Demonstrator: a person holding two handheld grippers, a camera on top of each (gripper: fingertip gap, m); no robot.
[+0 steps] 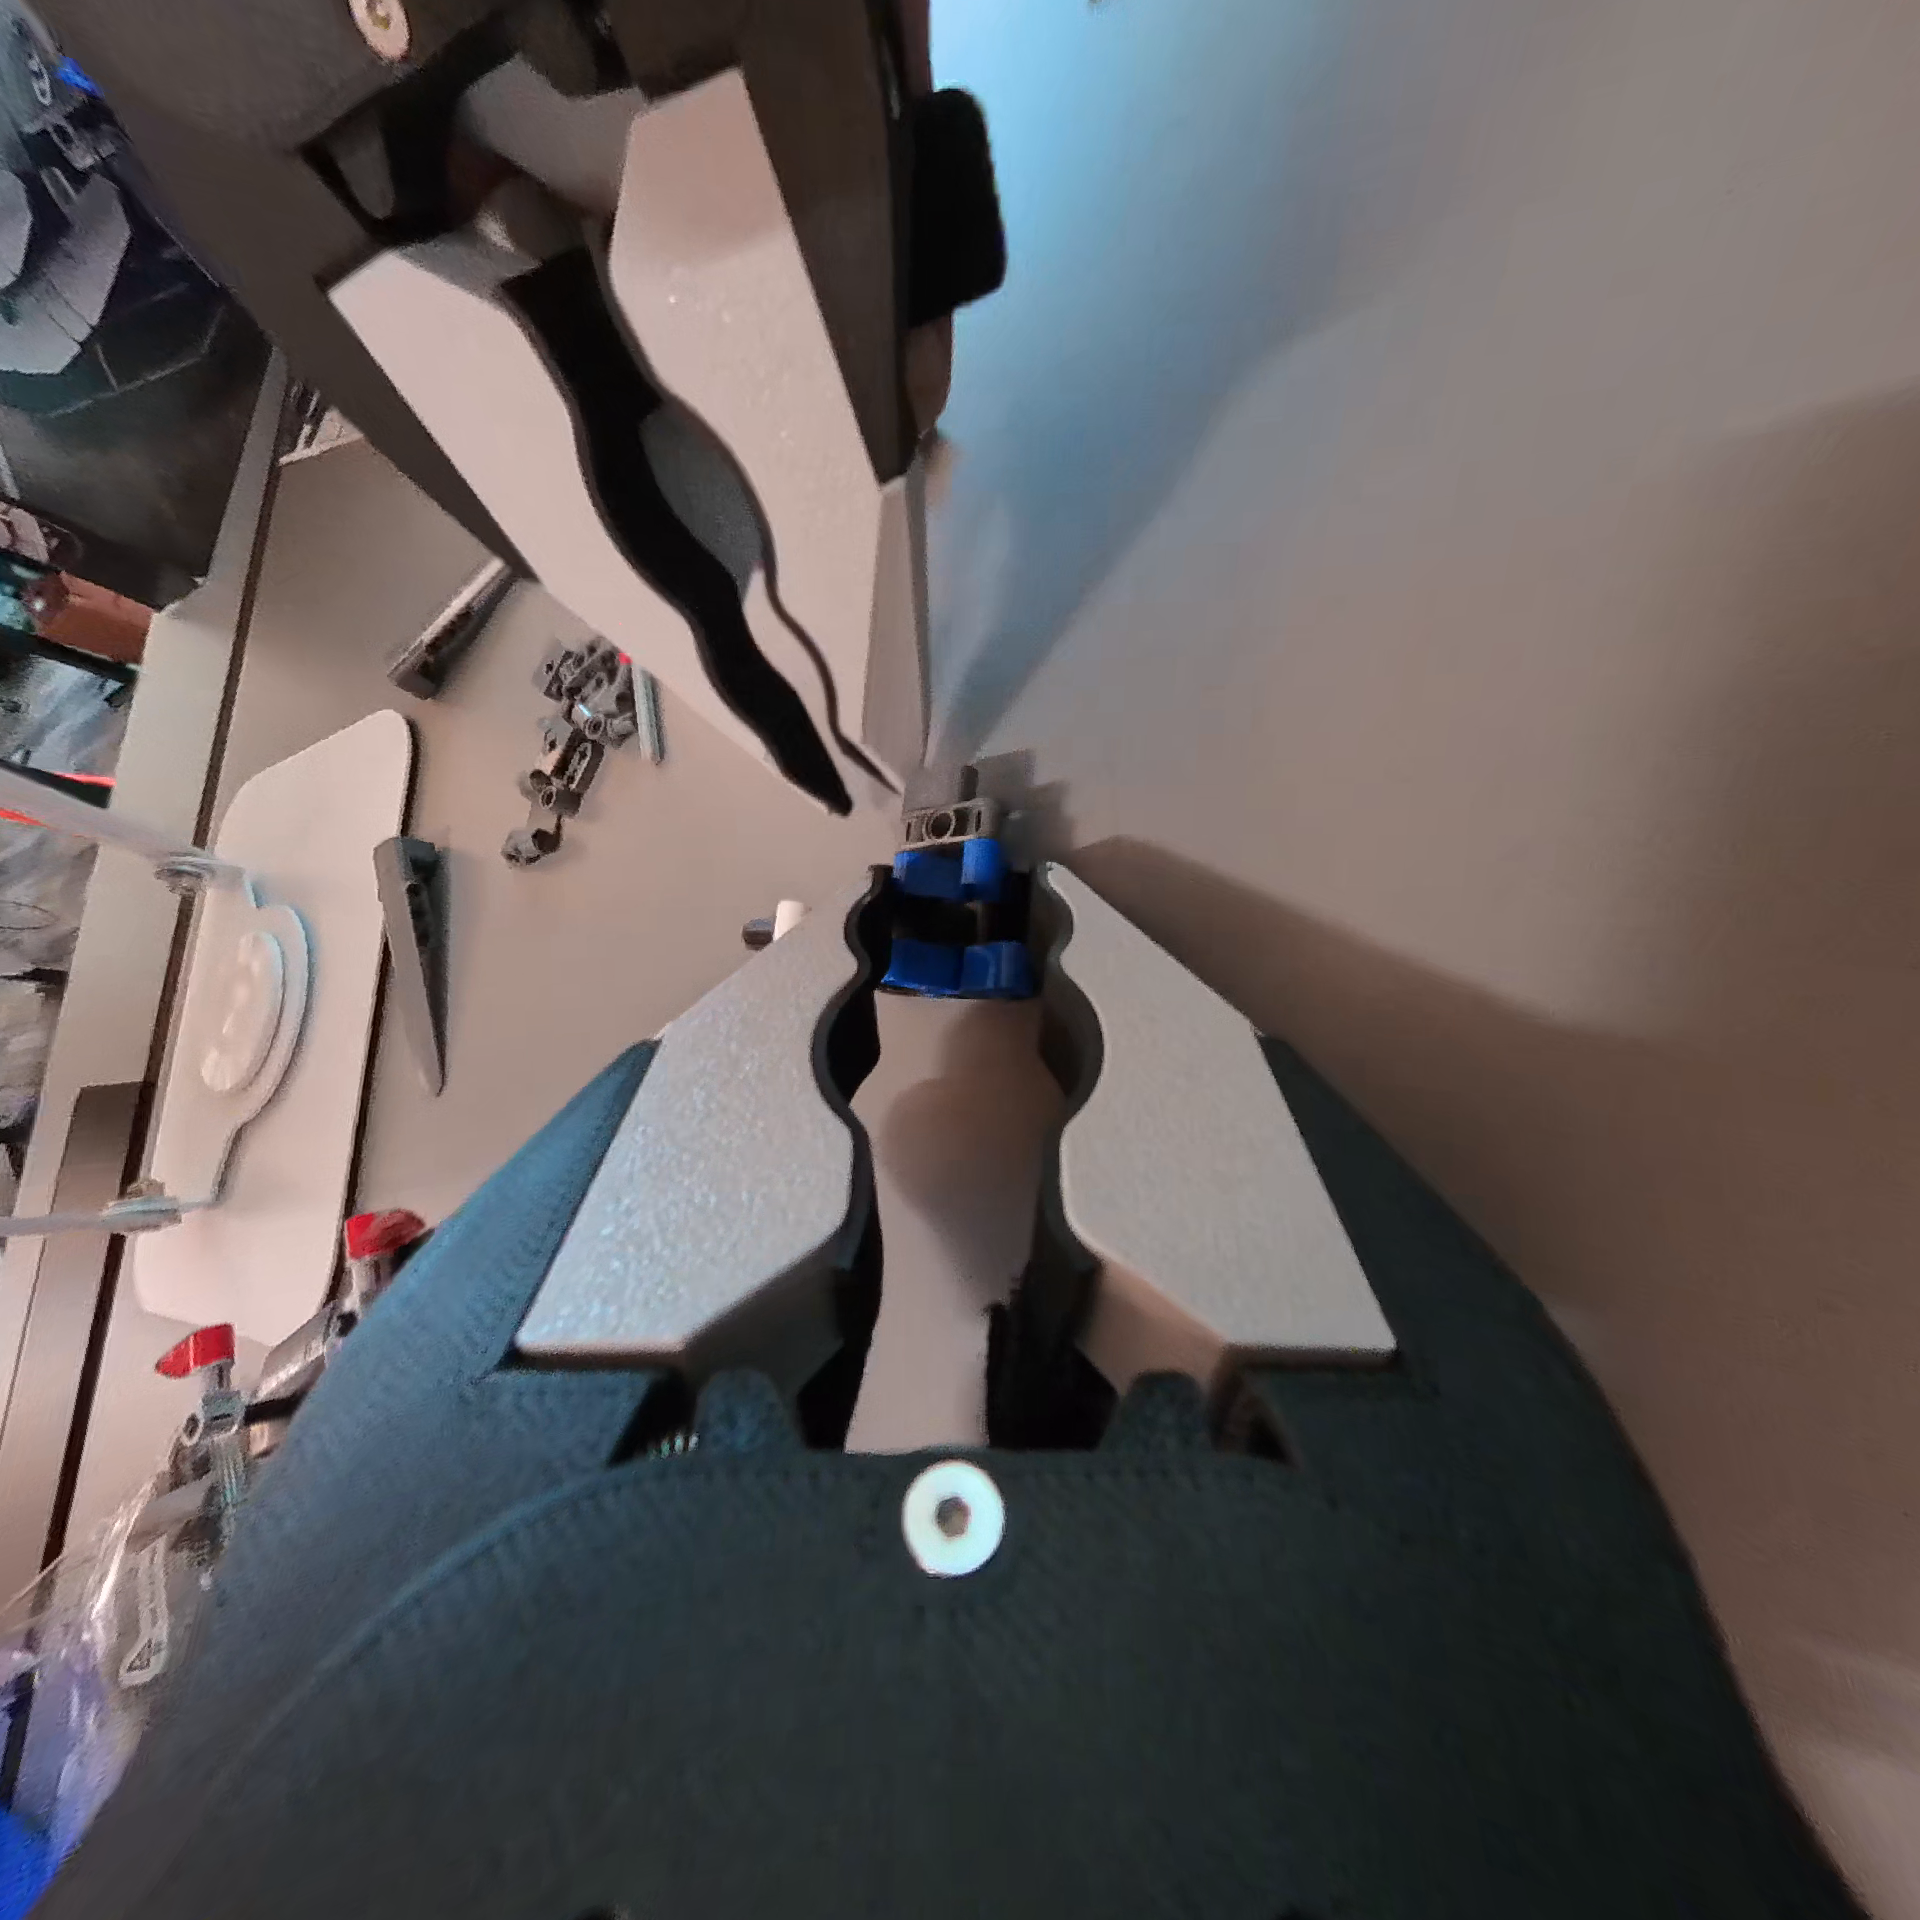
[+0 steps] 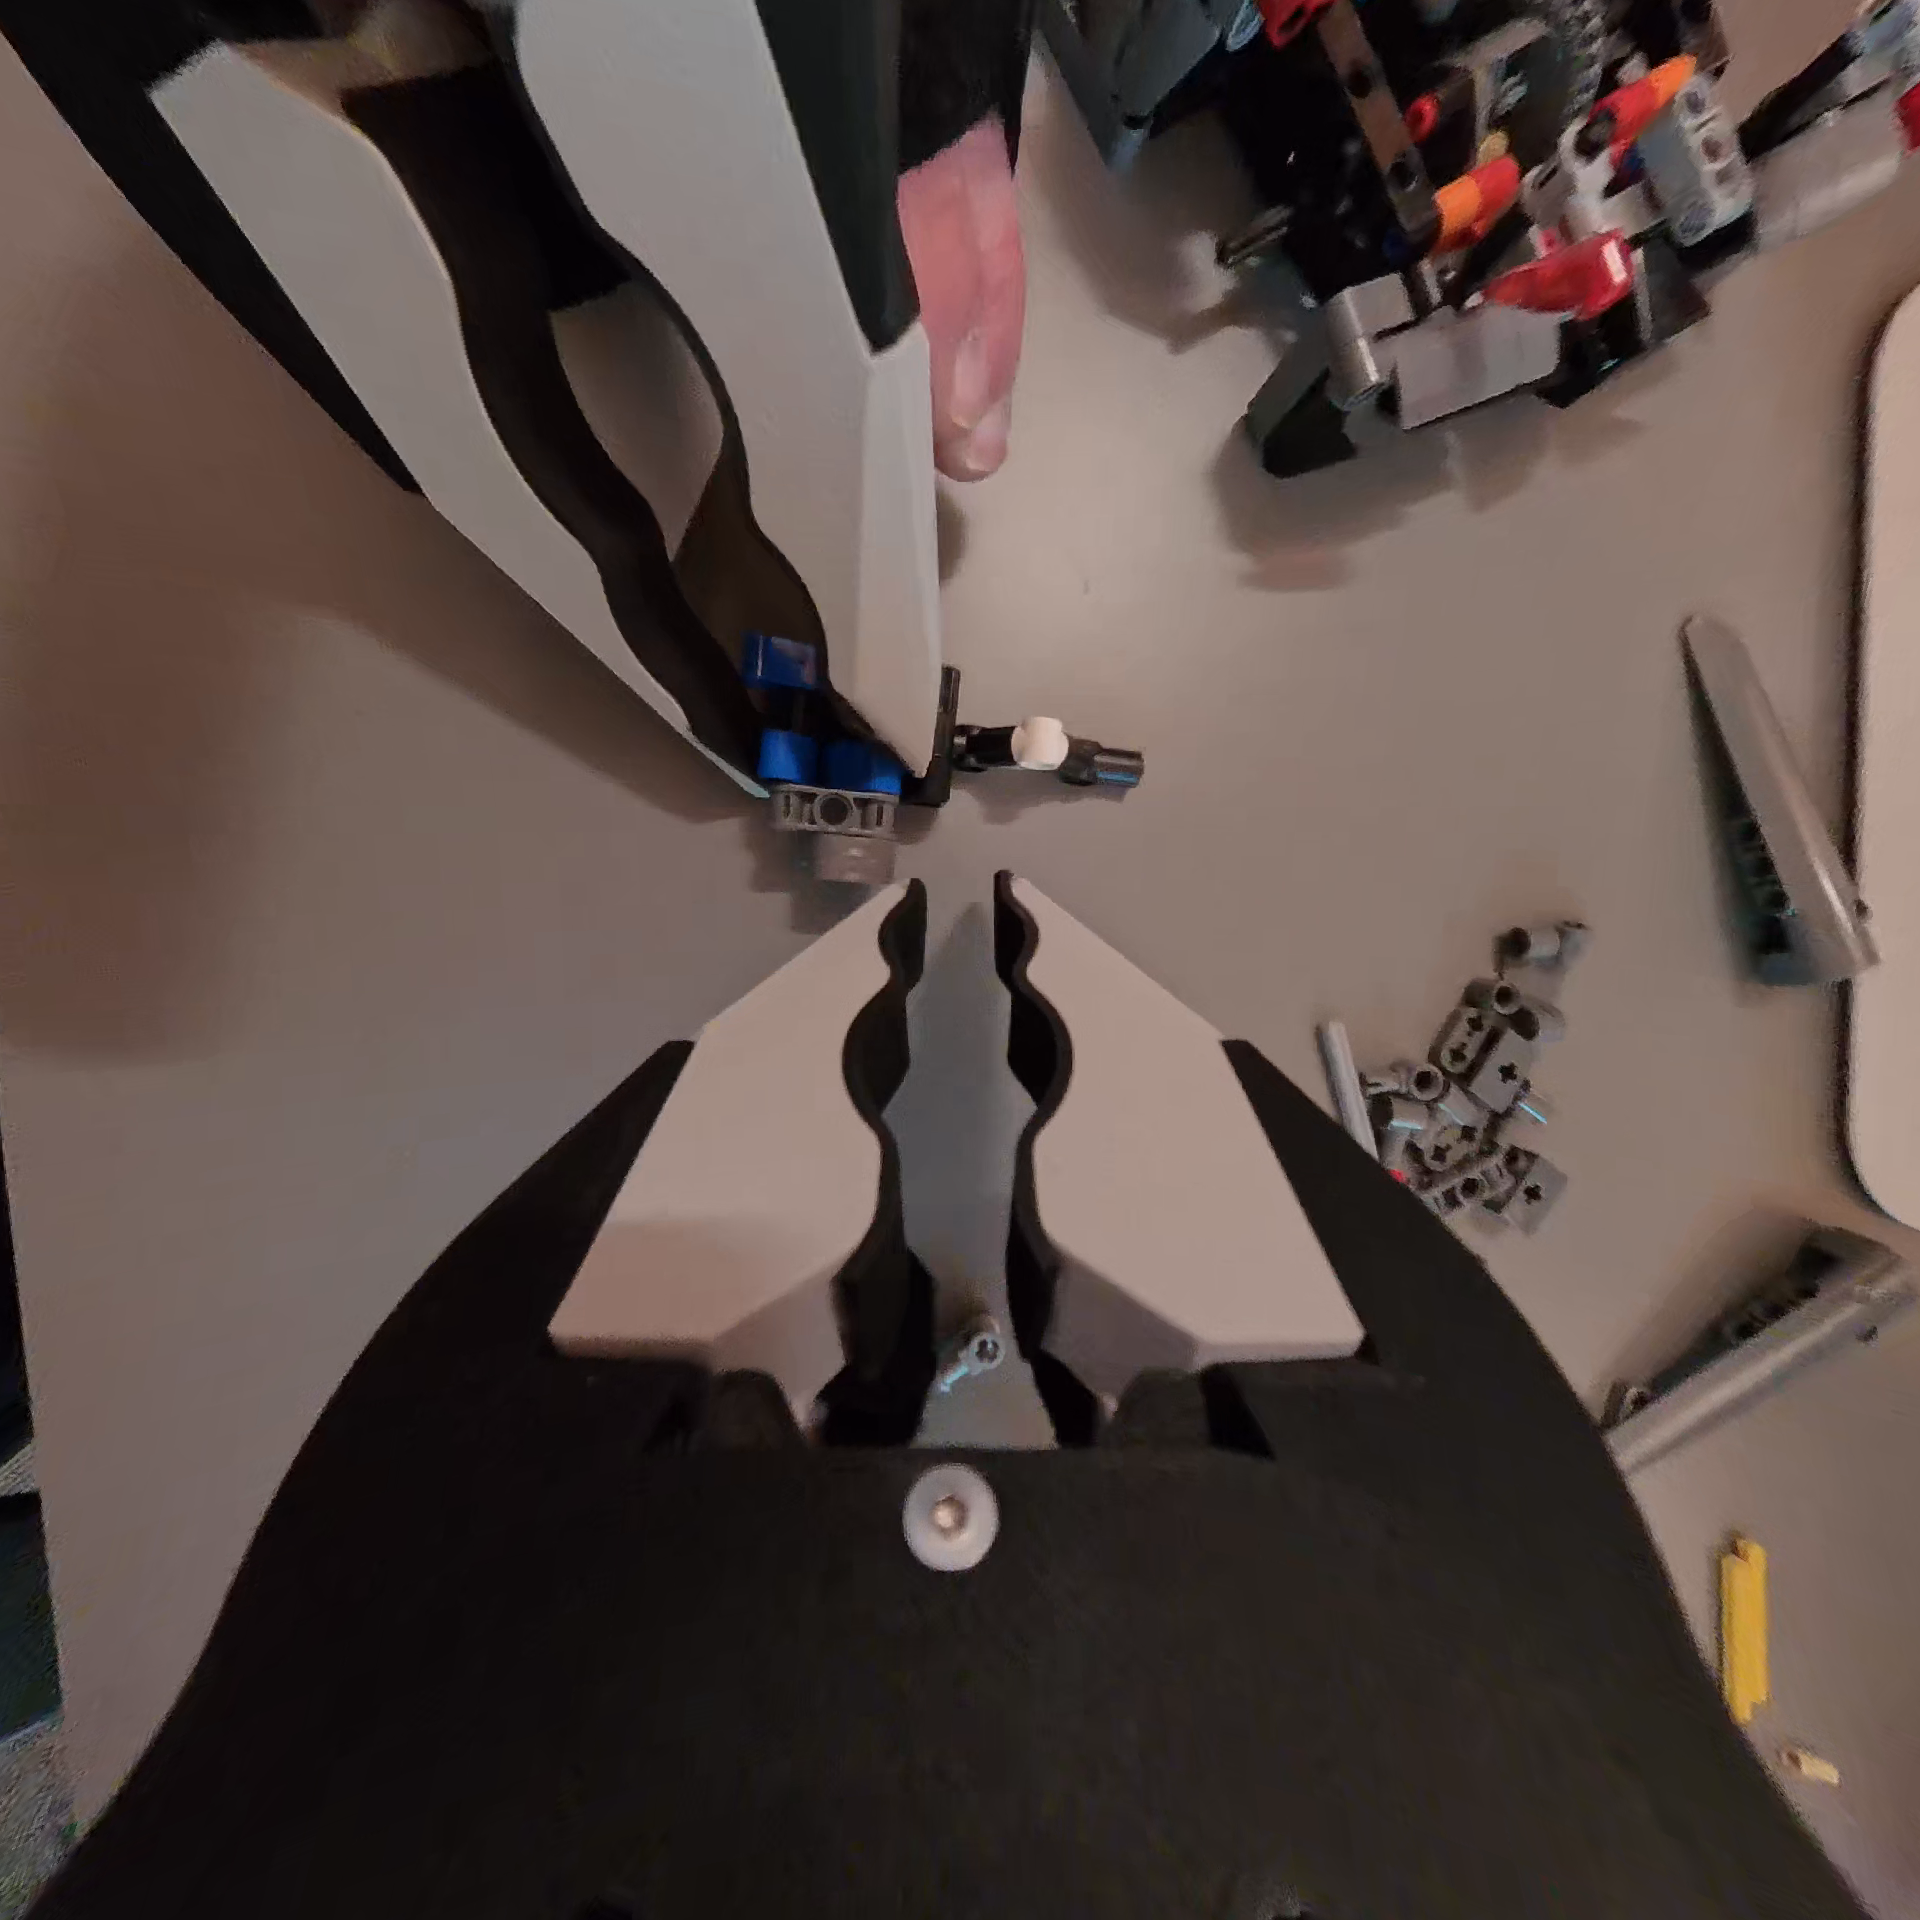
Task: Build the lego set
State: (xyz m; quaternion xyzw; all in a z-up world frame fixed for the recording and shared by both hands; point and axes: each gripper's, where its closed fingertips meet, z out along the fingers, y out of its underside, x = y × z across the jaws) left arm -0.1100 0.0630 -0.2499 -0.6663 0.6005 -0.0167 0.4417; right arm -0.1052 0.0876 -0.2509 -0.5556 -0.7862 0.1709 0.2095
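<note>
Blue-and-grey lego sub-assembly [image 1: 951,914] sits pinched in the left hand-held gripper [image 1: 951,935], steadied low over the surface [image 2: 1299,727] so the slightly spread, empty right hand-held gripper [image 2: 958,894] can approach its near end.

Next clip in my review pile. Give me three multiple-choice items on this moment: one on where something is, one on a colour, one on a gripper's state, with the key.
1. Where is the heap of small grey pieces in the right wrist view?
A. Between the right gripper's fingers
B. On the table right of the right gripper
C. On the yellow piece

2. What colour are the clips on the small assembly held by the left gripper?
A. Blue
B. Green
C. Orange

3. What is the right gripper doing?
A. Clamping the white connector
B. Holding the long grey panel
C. Holding nothing, fingertips slightly apart

Key: 1 B, the heap lies on the bare table beside its right finger. 2 A, blue clips show between the left fingers. 3 C, only table shows between its tips, just short of the assembly.
</note>
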